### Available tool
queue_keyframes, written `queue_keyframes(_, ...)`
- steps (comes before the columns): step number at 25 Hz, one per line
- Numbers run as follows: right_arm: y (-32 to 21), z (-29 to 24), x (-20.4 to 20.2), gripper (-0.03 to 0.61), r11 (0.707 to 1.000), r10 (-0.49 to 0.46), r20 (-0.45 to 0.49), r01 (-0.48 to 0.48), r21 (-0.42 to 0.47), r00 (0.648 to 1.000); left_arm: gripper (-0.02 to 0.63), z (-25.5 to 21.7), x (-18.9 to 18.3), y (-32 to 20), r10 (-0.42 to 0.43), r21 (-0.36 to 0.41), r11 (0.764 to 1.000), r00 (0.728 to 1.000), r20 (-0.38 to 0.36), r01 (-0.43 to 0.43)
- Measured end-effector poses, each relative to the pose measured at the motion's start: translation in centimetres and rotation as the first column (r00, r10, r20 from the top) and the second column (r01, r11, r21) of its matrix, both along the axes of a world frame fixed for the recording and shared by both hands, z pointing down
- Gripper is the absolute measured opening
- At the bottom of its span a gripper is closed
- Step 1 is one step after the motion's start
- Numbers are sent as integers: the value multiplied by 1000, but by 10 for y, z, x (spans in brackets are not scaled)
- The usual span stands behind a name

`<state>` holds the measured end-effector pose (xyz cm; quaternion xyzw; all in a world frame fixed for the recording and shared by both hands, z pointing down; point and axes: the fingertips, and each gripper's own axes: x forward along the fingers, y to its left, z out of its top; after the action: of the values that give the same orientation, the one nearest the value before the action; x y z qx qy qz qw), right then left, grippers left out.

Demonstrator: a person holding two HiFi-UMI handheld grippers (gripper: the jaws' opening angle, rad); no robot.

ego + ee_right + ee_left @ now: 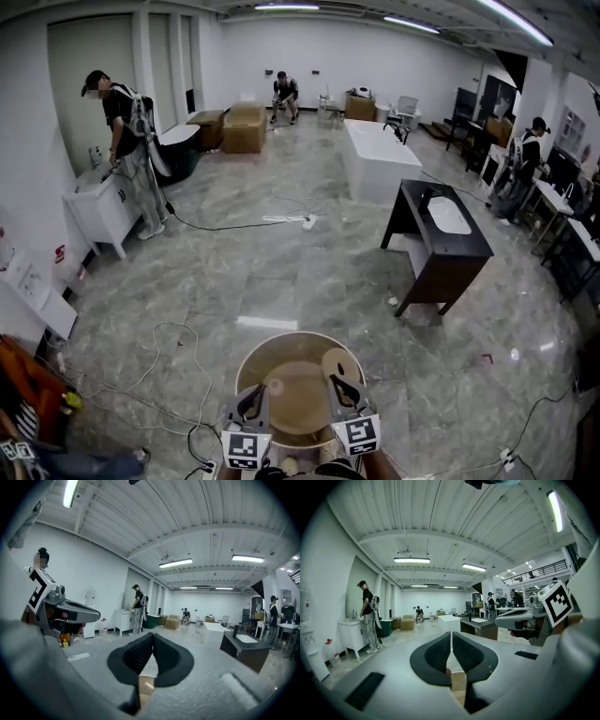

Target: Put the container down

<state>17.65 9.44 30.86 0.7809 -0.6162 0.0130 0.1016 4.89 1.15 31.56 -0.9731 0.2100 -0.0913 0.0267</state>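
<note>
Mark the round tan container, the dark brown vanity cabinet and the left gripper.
round tan container point(298, 335), head view, far rim.
dark brown vanity cabinet point(464, 246), head view, dark top near its front corner.
left gripper point(451, 637), left gripper view, where the closed fingertips meet.

The place was a large showroom hall for bathroom fittings, doubling as a work space. A dark vanity point(437, 246) with a white basin point(449, 215) stood on the open grey marble floor point(281, 272), near a long white bathtub point(380, 159). A white cabinet point(98, 208) sat against the left wall, where a person point(129, 141) with a backpack stood. Cardboard boxes point(244, 127) were stacked at the far end, cables point(169, 366) trailed across the floor, and strip lights point(286, 7) ran along the ceiling.
</note>
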Motion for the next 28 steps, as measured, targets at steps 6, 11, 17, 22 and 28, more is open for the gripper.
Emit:
queue_keyframes(6, 36, 1, -22, 2, 997, 74, 1, -74, 15, 997, 29, 1, -11, 30, 84, 16, 996, 996, 2, -84)
queue_keyframes(11, 58, 4, -37, 2, 993, 116, 18, -117, 15, 993, 29, 2, -23, 48, 116, 17, 993, 993, 3, -116)
queue_keyframes(17, 66, 4, -50, 0, 992, 126, 3, -126, 23, 992, 29, 5, -29, 58, 137, 23, 990, 990, 10, -137)
queue_keyframes(22, 68, 4, -52, 0, 992, 127, 0, -127, 24, 992, 29, 5, -30, 60, 140, 17, 990, 990, 4, -140)
queue_keyframes(28, 72, 4, -53, 0, 992, 121, -6, -120, 23, 993, 29, 3, -30, 64, 136, 19, 990, 991, -4, -136)
